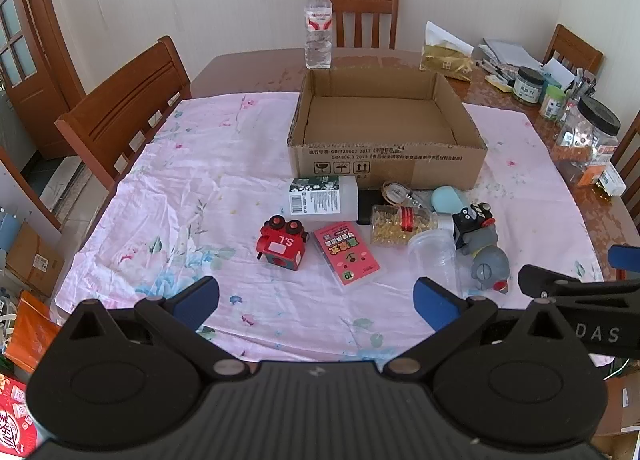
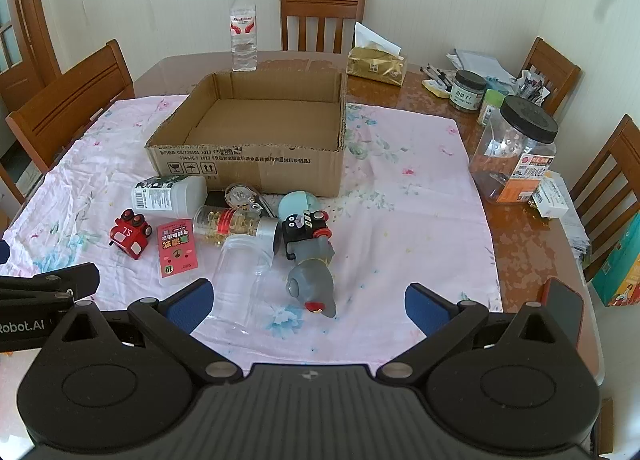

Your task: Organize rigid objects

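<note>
The left tool (image 1: 316,302) stands spread wide at the bottom of its view, nothing between its blue pads, hanging over the pink floral cloth (image 1: 180,180). The right tool (image 2: 308,300) is likewise spread and empty, with its left pad over the base of a clear plastic cup (image 2: 240,276) lying on its side.

Just above the tools, mid-frame, the loose things lie in a cluster: a red toy car (image 1: 282,246), a pink card pack (image 1: 346,256), a grey elephant figure (image 2: 314,284), a black toy train (image 2: 306,228) touching the figure, a capsule bottle (image 2: 232,226) on its side, a white bottle (image 1: 320,200) on its side and a pale blue rounded thing (image 2: 298,202).

Behind them, in the upper middle, an open cardboard box (image 1: 384,164) sits empty on the desk (image 1: 248,68). A water bottle (image 1: 319,26) stands upright just beyond the box.
</note>
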Demonstrator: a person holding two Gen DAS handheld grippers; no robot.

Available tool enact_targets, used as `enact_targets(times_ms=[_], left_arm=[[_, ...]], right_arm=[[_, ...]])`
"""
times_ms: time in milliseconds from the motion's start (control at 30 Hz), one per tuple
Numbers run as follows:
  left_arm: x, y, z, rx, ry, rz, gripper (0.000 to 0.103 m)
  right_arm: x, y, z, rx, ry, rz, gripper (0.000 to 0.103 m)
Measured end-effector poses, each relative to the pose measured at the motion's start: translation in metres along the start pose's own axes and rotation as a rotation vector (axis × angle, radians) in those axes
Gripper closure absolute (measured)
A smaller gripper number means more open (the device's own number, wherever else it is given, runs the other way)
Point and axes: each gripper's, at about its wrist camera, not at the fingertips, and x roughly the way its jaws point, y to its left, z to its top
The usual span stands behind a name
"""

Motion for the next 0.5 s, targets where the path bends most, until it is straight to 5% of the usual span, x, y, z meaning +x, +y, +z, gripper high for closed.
enact_targets(times_ms=[500], left_arm=[[-0.0021, -0.0026, 0.0035, 0.0, -0.002, -0.003, 0.0]], right_arm=[[-0.0006, -0.0011, 0.0016, 0.0, -0.004, 0.001, 0.0]])
